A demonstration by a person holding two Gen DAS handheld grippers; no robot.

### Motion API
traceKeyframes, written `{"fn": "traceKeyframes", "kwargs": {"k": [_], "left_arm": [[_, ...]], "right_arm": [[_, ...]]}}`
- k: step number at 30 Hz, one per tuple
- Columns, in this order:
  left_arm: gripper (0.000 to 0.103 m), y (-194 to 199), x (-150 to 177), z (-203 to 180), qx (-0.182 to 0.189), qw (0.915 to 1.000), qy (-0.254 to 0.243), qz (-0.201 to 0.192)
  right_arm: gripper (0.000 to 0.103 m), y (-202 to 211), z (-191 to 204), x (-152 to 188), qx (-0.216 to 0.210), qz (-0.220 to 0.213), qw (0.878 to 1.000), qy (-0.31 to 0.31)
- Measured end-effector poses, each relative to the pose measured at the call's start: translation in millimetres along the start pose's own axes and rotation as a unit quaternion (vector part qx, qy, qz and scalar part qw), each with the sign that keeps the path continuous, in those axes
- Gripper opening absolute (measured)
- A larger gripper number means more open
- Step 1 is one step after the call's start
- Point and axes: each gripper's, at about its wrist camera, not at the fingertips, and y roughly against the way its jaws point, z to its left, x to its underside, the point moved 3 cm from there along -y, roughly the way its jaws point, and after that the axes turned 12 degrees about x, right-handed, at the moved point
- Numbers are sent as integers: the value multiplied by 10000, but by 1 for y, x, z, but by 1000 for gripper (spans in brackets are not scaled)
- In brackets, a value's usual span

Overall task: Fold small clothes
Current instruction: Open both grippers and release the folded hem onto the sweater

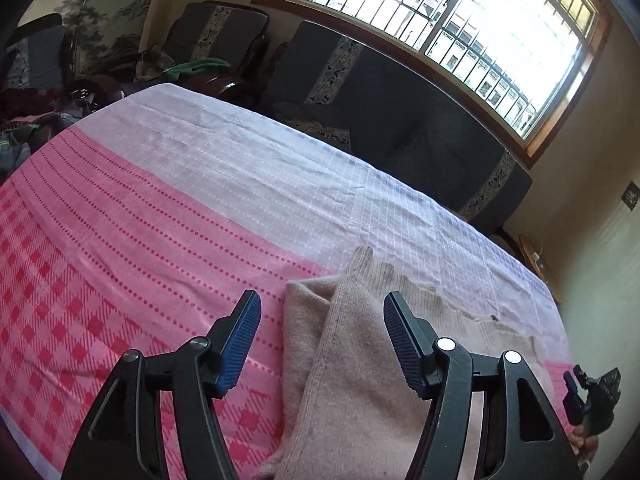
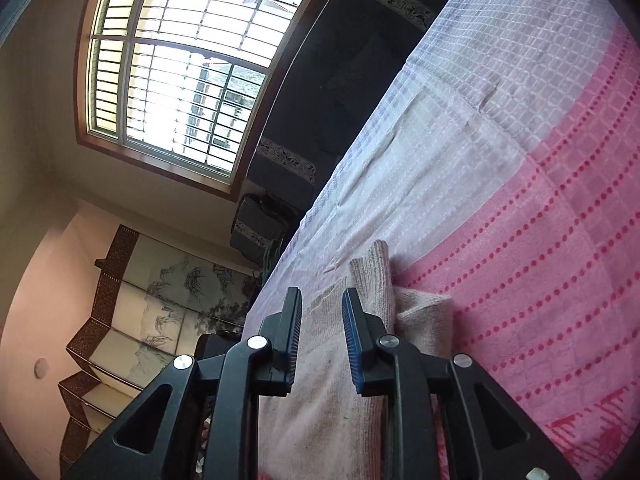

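A pale pink knitted garment point(image 1: 352, 344) lies partly folded on the pink and white cloth-covered table point(image 1: 168, 200), one sleeve laid across its body. My left gripper point(image 1: 320, 312) hovers just above it, jaws wide open and empty. In the right wrist view the same garment point(image 2: 320, 360) runs under my right gripper point(image 2: 322, 300), whose jaws are open with a narrower gap and hold nothing. The sleeve cuff point(image 2: 374, 268) points away beyond the right fingers. The right gripper point(image 1: 592, 396) also shows at the right edge of the left wrist view.
Dark cushioned sofas point(image 1: 400, 120) stand along the table's far edge under a barred window point(image 1: 440, 20). A pile of clothes point(image 1: 36, 120) lies at the far left. A folding painted screen point(image 2: 160, 312) stands by the wall.
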Motion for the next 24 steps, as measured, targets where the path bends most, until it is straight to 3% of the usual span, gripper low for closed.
{"fn": "traceKeyframes", "kwargs": {"k": [4,8,11,12,13,14,18,20,21,24], "left_arm": [[64,8,40,3,215,9992,37,339],[64,22,67,5,354,9989,-28,294],[64,26,78,9,531,9980,50,327],[64,28,81,10,549,9980,78,310],[64,29,85,13,577,9978,117,296],[64,30,87,16,633,9974,177,303],[64,33,92,24,828,9956,337,297],[64,36,93,27,906,9947,393,284],[64,38,93,29,948,9943,404,279],[64,44,95,34,891,9947,408,323]], "right_arm": [[22,28,-6,34,381,171,9981,458],[22,40,-5,73,852,405,9905,996],[23,41,-4,96,863,627,9870,1203],[28,40,-3,101,968,662,9845,1302],[42,40,-2,105,1040,666,9827,1382],[47,41,0,107,1019,641,9825,1421],[48,43,14,108,994,395,9780,1790],[48,38,17,110,1003,532,9754,1887],[46,35,17,111,1045,602,9742,1909],[21,28,17,115,1257,811,9671,2058]]}}
